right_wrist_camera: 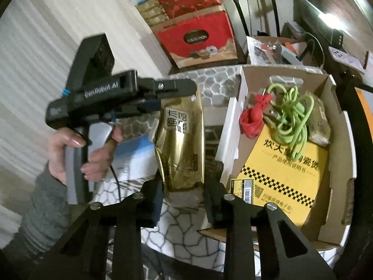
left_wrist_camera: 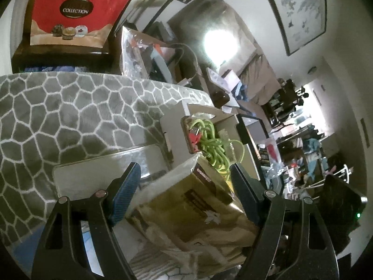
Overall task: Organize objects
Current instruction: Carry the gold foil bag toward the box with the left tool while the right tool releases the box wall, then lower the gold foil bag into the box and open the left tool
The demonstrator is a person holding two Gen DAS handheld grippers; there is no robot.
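A gold foil pouch (right_wrist_camera: 180,144) printed with dark characters is seen hanging upright above the grey rug with a white cell pattern (left_wrist_camera: 70,107), just left of an open cardboard box (right_wrist_camera: 335,186). Its top edge is held by the left gripper (right_wrist_camera: 160,102), whose blue-padded fingers are set on either side of the pouch and appear to be pressed against it, though the contact on the far side is hidden. Its crumpled bottom end is pinched between the narrowed fingers of the right gripper (right_wrist_camera: 184,200), both pads being laid against the foil. In the left wrist view the same pouch (left_wrist_camera: 198,205) is shown between the widely set fingers of the left gripper (left_wrist_camera: 184,179). The left gripper's handle is gripped by a hand (right_wrist_camera: 91,154) in a grey sleeve. Inside the box a tangled green cable (right_wrist_camera: 293,116), a red bundle (right_wrist_camera: 251,119), a yellow leaflet with a checkered band (right_wrist_camera: 284,175) and a small wrapped packet (right_wrist_camera: 320,126) are lying. Behind the rug a red gift bag marked COLLECTION (left_wrist_camera: 74,16) is stood upright. A white and blue box (right_wrist_camera: 132,158) is resting on the rug under the left gripper.
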